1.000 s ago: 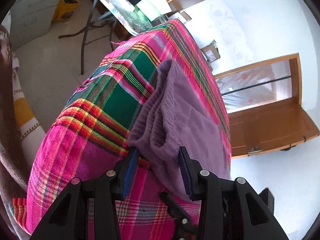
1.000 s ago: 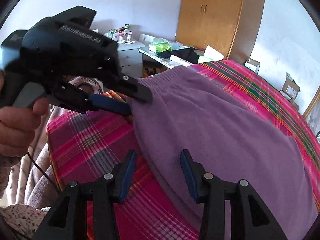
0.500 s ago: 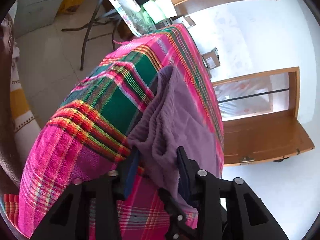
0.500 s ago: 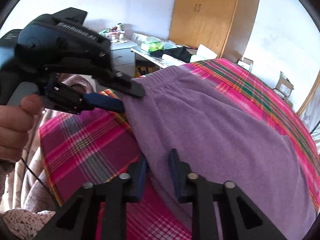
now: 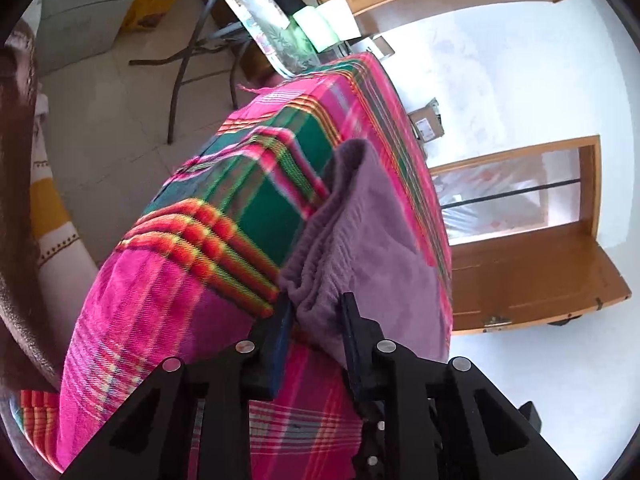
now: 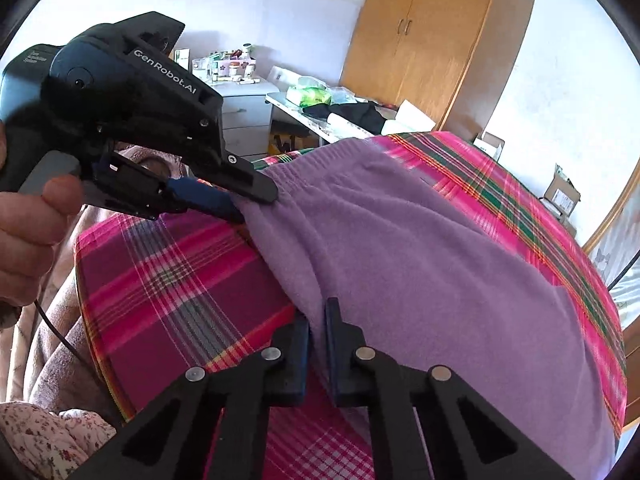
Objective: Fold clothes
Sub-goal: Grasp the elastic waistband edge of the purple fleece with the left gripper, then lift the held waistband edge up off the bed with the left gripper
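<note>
- Bedroom walls in pale white and lilac surround a bed under a pink, green and orange plaid blanket (image 6: 172,280), the surface that carries everything I work on.
- My right gripper (image 6: 318,320) has its jaws nearly together and closing, pinching the near side edge of the purple garment (image 6: 420,264); a thin fold of cloth sits between the pads.
- My left gripper (image 5: 316,312) is closing too, with the gathered waistband corner of the garment bunched between its fingers; from the right wrist camera I see it (image 6: 248,204) clamped on that same corner, up at the left end of the cloth.
- A bare hand (image 6: 28,232) wraps the left gripper's grey handle, and a thin black cable hangs below it.
- Outward from both grips, the purple garment lies spread flat across the middle of the blanket, its elastic waist toward the blanket's far left edge and its body running toward the right edge.
- Plaid blanket shows bare along the near left corner and in a strip beyond the garment.
- Past the bed's far edge stand a cluttered folding table (image 6: 316,114), a white drawer unit (image 6: 244,108) with small bottles on it, and a wooden wardrobe (image 6: 432,40).
- Cardboard boxes (image 6: 562,196) sit on the floor by the wall at the right.
- Floral fabric (image 6: 52,436) lies at the bottom left.
</note>
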The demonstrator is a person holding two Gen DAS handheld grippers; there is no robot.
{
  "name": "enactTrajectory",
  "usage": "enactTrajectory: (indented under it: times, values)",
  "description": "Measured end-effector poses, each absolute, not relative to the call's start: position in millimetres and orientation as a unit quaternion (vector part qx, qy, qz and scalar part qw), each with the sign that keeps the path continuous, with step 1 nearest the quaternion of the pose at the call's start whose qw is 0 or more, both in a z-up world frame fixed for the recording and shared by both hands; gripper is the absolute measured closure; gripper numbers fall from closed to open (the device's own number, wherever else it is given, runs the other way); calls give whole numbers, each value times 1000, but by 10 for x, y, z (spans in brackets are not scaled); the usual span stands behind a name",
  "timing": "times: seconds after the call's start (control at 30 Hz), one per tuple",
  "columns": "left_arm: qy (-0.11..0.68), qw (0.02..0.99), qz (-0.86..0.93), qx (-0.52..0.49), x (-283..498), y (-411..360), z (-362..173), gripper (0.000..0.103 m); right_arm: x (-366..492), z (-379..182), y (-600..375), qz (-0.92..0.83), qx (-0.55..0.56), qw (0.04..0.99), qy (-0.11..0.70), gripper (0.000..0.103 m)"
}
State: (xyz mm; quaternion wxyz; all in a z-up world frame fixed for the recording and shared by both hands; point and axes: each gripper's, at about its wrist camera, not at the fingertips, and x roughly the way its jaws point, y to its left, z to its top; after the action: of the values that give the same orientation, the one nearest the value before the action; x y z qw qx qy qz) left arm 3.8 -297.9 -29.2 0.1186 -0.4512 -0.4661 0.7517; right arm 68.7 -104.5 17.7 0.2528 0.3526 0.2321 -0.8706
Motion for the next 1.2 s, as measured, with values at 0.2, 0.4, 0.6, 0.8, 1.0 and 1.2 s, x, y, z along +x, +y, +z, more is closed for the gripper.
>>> enactTrajectory:
  times: [0.2, 0.4, 0.6, 0.8, 1.0, 1.2]
  values:
    - [-470, 126, 747, -453, 28, -3000, -321, 78, 676, 193, -1049, -870, 355, 251, 231, 91]
    - [-474, 130, 744, -453, 12, -3019, -344, 78, 713, 228, -1086, -874, 345, 253, 232, 86]
    - [-462, 129, 747, -459, -20, -3011, -309, 78, 750, 314, -1119, -882, 317, 270, 222, 75]
    - [-462, 129, 745, -463, -28, -3011, -286, 78, 694, 306, -1291, -873, 310, 293, 239, 72]
    - [-474, 139, 737, -462, -29, -3035, -292, 78, 625, 290, -1536, -866, 301, 295, 269, 71]
    - [-474, 143, 733, -466, -39, -3039, -290, 79, 542, 198, -1654, -858, 317, 290, 280, 71]
